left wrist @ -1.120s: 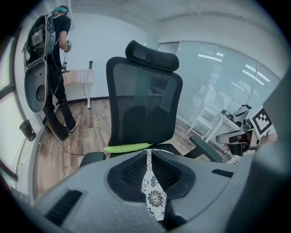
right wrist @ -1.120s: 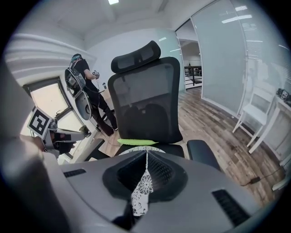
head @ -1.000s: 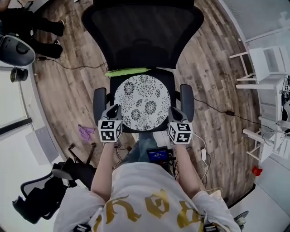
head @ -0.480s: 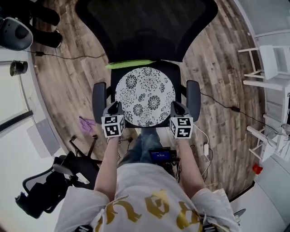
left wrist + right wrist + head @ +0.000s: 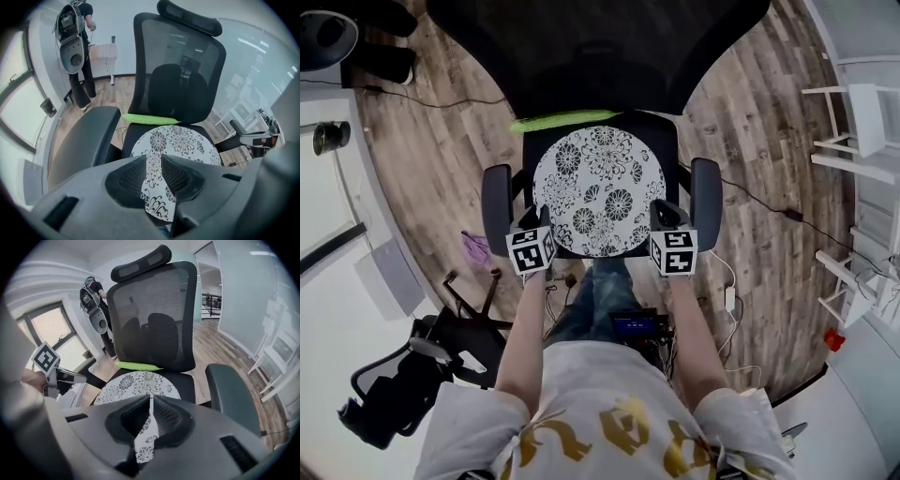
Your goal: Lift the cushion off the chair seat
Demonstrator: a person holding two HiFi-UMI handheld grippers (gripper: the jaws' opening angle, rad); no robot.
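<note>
Flat and round, the flower-printed cushion (image 5: 598,191) lies in the middle of the black chair seat (image 5: 668,139), covering most of it and leaving only a dark margin at the seat's corners. It looks thin and fabric-covered, so it is probably light and soft rather than stiff. Lifted by one edge alone it would likely droop and drag across the seat, and the smooth cover could slip out of a shallow pinch. The best hold seems to be on its rim towards the seat's front, one bite near each front corner, taken deep enough to trap the padding and not just the cloth. The left gripper (image 5: 538,218) hovers over the seat's front left corner. Its jaws have just been opening and now stand apart, with the printed fabric showing through the gap but nothing pinched. Whether its tips touch the rim cannot be told. The right gripper (image 5: 664,214) hangs over the seat's front right corner with its jaws clenched to a thin slit, empty, so it would need to spread before it can bite. A lime-green strip (image 5: 562,121) lies along the seat's back edge, just behind the cushion. Padded armrests (image 5: 496,195) flank the seat, and the mesh backrest (image 5: 600,47) rises behind it.
</note>
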